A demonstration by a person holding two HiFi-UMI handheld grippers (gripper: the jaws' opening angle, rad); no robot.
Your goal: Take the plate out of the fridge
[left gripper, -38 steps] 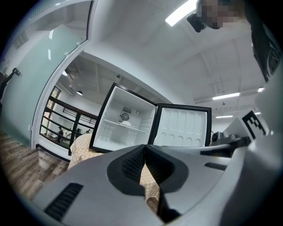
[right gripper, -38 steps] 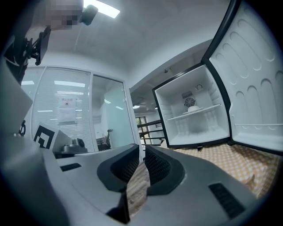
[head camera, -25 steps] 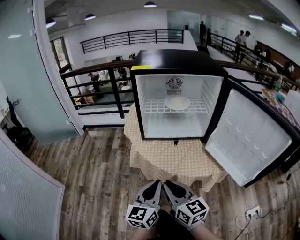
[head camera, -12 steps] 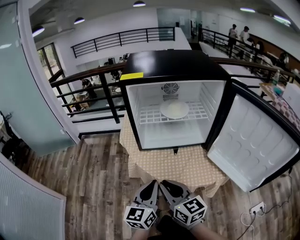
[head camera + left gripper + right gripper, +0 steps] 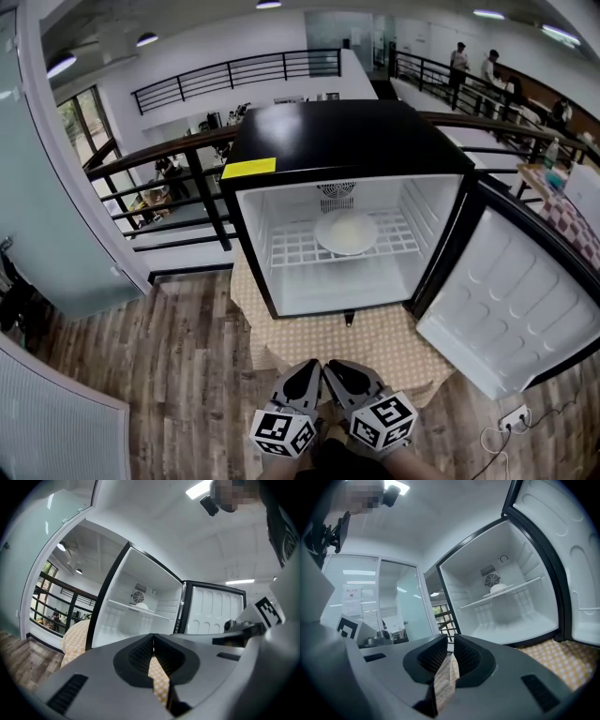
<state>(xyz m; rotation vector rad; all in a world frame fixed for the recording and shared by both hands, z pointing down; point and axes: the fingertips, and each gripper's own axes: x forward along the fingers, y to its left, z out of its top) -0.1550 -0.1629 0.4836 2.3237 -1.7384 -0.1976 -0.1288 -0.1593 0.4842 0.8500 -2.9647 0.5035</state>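
Plate sat on the wire shelf inside the fridge, toward the back, just below the fan grille. The fridge door stood swung wide on my right. The fridge rested on a cloth-covered counter. My left claw and right claw hung side by side, low, in front of the counter and well apart from the plate. Both were clenched on nothing. The left tips met; the right tips showed only a sliver of gap.
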